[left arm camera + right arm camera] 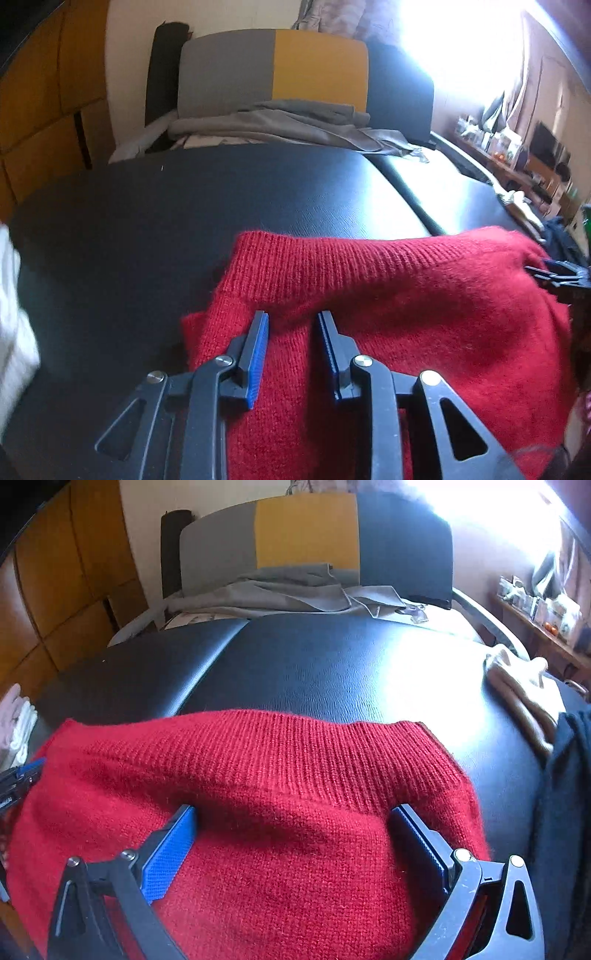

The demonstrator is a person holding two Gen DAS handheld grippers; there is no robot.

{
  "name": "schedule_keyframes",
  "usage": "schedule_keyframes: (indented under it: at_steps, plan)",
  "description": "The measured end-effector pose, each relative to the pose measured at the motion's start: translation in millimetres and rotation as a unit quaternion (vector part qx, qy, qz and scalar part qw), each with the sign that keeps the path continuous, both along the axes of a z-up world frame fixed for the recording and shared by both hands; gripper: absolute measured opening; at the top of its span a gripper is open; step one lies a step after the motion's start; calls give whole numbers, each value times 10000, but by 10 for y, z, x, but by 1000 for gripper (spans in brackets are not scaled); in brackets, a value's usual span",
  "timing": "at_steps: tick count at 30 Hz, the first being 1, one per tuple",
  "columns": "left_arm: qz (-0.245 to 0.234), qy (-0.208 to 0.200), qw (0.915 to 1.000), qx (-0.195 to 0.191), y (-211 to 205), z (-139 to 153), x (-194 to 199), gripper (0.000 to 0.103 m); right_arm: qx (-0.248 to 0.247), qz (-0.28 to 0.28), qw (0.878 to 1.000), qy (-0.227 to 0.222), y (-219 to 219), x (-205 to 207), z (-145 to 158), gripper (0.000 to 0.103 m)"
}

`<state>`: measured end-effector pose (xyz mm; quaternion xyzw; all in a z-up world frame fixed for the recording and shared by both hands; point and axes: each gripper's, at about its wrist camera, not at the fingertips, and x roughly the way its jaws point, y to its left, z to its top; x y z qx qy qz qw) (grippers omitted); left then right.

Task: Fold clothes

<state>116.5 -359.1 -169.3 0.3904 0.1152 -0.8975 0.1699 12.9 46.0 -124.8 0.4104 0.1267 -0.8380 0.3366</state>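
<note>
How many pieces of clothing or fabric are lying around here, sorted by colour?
Red: 1, the red sweater under both claws
Grey: 1, the grey cloth by the chair
Beige: 1, the beige garment
Dark navy: 1, the dark garment
White: 1, the white pile
Total: 5

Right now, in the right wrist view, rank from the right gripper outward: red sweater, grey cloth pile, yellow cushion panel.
From the right gripper:
1. Red sweater, directly beneath the fingers.
2. Grey cloth pile, across the black table.
3. Yellow cushion panel, behind that pile.
</note>
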Motion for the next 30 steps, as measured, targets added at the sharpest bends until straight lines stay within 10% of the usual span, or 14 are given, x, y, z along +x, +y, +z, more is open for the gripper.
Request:
schedule_keyframes:
  at_steps: [8, 16, 20, 30]
  plan:
    - [-8, -196, 9993, -319, -170, 47, -565, 30, -80, -256, 9996, -59, -206, -453, -26, 103]
    - [104, 301, 9861, 1632, -575, 95, 311, 31, -320, -260, 9991, -45, -139, -457, -25, 103]
    - [14, 255, 9578, 2864, -820, -69, 572, 45, -392, -256, 9989, -65, -118, -445, -24, 103]
    - [-155, 523, 9431, 3279, -1099, -236, 193, 59, -448, -259, 9986, -83, -109, -441, -37, 103]
